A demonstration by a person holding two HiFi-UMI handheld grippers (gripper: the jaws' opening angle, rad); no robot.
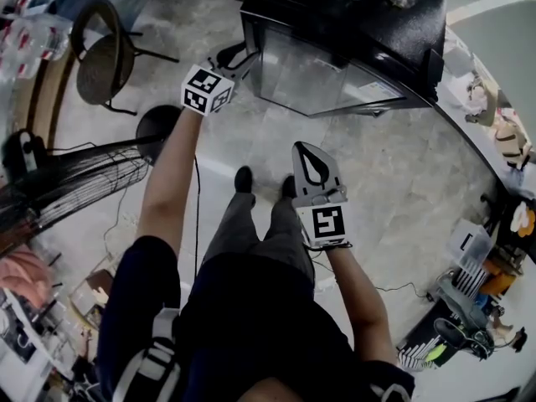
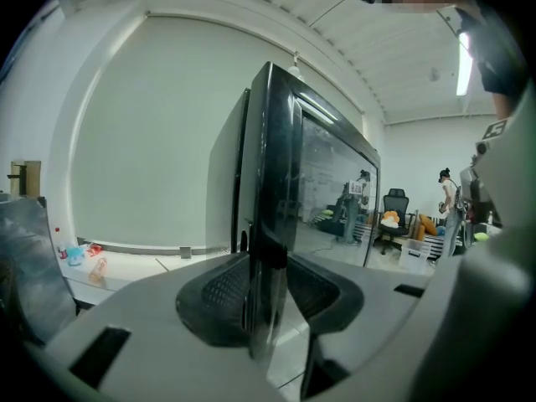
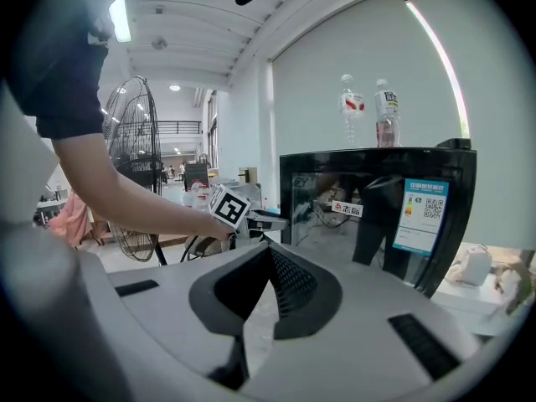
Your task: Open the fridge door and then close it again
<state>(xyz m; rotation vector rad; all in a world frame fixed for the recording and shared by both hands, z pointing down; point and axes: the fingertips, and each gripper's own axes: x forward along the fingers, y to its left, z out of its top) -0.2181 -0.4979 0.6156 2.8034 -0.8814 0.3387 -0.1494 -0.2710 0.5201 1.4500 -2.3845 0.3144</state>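
Note:
A small black fridge point(image 1: 368, 23) with a glass door point(image 1: 318, 78) stands on the floor ahead of me. My left gripper point(image 1: 237, 57) reaches the door's left edge. In the left gripper view the dark door edge point(image 2: 272, 182) stands upright between the jaws of the left gripper point(image 2: 268, 296), with both pads pressed on it. A narrow gap shows between door and fridge body. My right gripper point(image 1: 314, 167) hangs lower and nearer to me, shut and empty. The right gripper view shows the right gripper point(image 3: 266, 254), the fridge front point(image 3: 377, 208) and the left gripper point(image 3: 268, 220) at the door.
Two bottles point(image 3: 364, 111) stand on the fridge top. A large floor fan point(image 1: 75, 182) and a round chair point(image 1: 105, 57) are at the left. Boxes and clutter point(image 1: 477, 266) line the right side. A cable point(image 1: 198, 224) runs over the tiled floor by the person's feet point(image 1: 244, 178).

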